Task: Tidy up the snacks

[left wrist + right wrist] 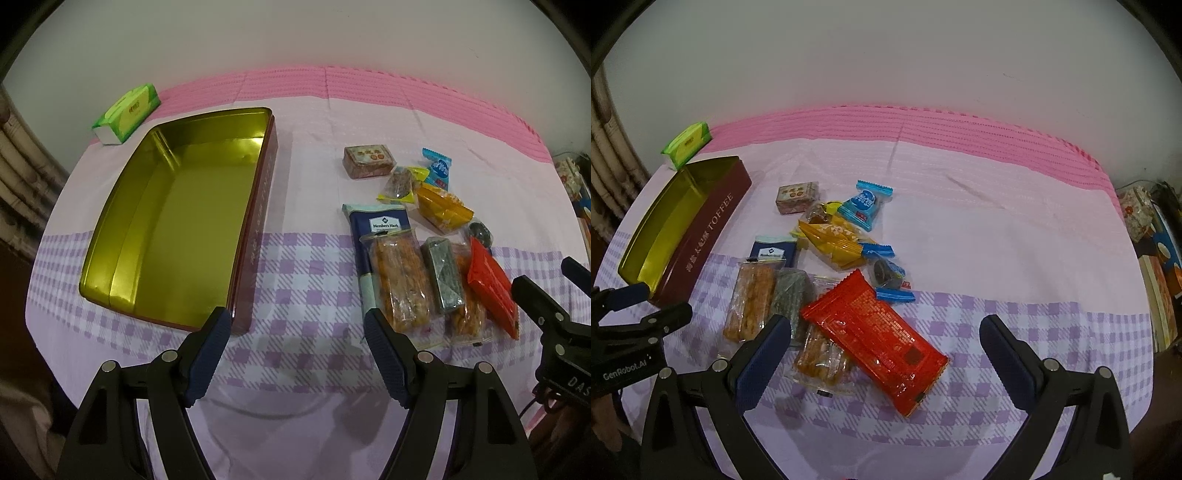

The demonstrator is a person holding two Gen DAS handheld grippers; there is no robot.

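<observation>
The counter (303, 155) is covered with a cloth: a pink ribbed band along the far edge, a pale plain middle, and a purple-and-white check section nearest the cameras. A green tissue pack (127, 112) lies at the far left corner on the cloth, close to the wall. The wall (886, 55) behind is plain and light, with a few faint marks on its right part. At the left edge, pale ribbed pipes or a radiator (18, 155) are partly in view. At the right edge, stacked colourful boxes (1161, 266) stand beside the counter; their print is too small to read.
</observation>
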